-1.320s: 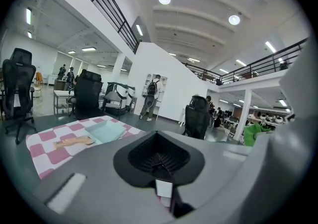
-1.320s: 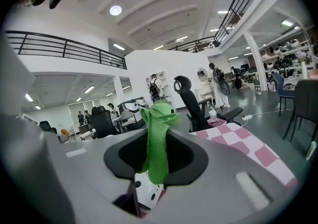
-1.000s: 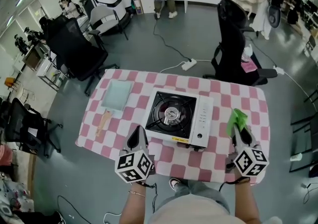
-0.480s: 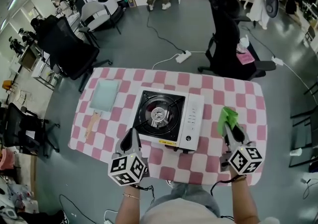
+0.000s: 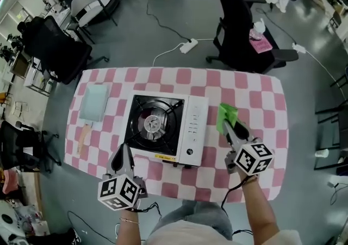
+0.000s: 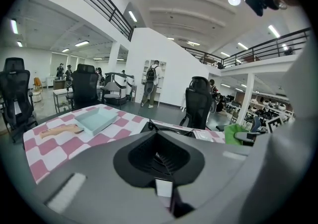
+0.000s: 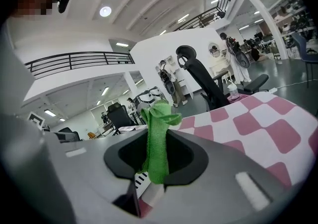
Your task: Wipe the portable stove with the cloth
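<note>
The right claw (image 5: 232, 127) is clamped on the green cloth (image 5: 225, 113), holding it over the checked table (image 5: 255, 89), just at 3 o'clock of the portable stove (image 5: 163, 127); the left claw (image 5: 123, 152), pressed together and empty, hangs near the stove's 7 o'clock corner.

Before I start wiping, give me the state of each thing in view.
right gripper: shut on green cloth
left gripper: shut, empty
green cloth: bunched, held right of the stove
portable stove: burner bare, no flame visible
blue tray: empty
wooden tool: lying flat beside tray
</note>
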Demonstrator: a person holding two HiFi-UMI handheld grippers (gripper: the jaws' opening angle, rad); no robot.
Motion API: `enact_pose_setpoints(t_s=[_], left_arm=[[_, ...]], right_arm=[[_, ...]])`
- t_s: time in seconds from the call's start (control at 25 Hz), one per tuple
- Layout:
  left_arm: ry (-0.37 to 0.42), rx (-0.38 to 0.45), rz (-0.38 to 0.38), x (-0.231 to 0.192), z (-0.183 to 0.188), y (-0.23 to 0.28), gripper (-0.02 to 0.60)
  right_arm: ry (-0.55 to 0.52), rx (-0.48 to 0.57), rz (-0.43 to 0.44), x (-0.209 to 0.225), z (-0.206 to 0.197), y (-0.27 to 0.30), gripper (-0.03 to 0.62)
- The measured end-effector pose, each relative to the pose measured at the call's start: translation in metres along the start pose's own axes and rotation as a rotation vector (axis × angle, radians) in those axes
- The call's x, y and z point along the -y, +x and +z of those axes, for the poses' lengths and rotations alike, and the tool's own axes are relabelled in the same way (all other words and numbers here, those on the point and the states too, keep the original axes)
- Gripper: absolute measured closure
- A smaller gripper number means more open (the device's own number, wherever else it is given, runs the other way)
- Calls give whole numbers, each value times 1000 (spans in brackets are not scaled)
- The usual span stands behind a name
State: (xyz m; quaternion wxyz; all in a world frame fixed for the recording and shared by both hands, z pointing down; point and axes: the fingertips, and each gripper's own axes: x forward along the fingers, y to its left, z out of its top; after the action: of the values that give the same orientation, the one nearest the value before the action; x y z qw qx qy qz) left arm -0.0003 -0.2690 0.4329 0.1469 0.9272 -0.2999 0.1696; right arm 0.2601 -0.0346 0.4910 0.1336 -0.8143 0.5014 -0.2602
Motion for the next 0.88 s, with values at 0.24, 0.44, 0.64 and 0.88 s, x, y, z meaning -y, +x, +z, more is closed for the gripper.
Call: enact_pose_setpoints(t_s=[0.24,0.44,0.64,0.88], left_arm=[[-25,-14,11,3,-9,10,581],[-44,-27,30,2,-14,15,581],[-54,-21,48,-1,-13,17,581],[-70,-24,76,-4,-13,15,581]], right_arm=[[-3,-60,18,15,-15,24,494],[-1,-101,22,25,-27,43,494],[-7,-143,26,27,-35,56,494],[-7,-174,10,31,-41,67,494]])
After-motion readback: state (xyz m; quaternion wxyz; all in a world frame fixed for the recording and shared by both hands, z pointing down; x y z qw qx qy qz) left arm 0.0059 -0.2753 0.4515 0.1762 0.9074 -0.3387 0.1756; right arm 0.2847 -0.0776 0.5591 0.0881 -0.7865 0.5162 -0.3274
